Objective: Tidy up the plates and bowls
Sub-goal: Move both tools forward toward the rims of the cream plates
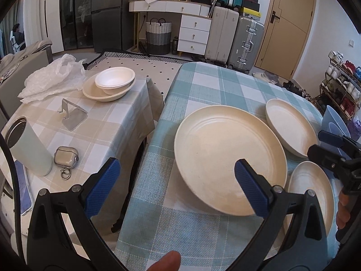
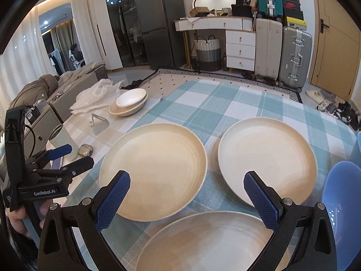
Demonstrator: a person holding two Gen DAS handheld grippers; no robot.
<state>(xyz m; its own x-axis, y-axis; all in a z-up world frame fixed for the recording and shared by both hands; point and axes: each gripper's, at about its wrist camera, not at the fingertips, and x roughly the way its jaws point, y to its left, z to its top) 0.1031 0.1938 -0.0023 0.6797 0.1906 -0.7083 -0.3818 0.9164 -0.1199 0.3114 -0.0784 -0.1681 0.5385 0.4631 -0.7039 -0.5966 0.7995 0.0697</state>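
Three cream plates lie on the blue checked table: a large plate (image 1: 230,158) (image 2: 153,171), a far plate (image 1: 291,126) (image 2: 268,160) and a near plate (image 1: 309,194) (image 2: 203,241). My left gripper (image 1: 176,169) (image 2: 76,155) is open at the table's left edge, its right finger over the large plate's near rim. Above the near plate, my right gripper (image 2: 187,178) (image 1: 320,143) is open and holds nothing. A blue bowl (image 2: 343,203) (image 1: 336,122) sits at the right edge. On the beige side table, a white bowl (image 1: 114,79) (image 2: 132,98) rests in a cream dish (image 1: 97,94) (image 2: 123,111).
The side table (image 1: 108,124) also carries a pale tumbler (image 1: 29,149), an earbud case (image 1: 66,157), a metal phone stand (image 1: 72,113) and a crumpled plastic bag (image 1: 52,76). A gap separates the two tables. Suitcases (image 1: 234,36) and a shoe rack (image 1: 340,83) stand behind.
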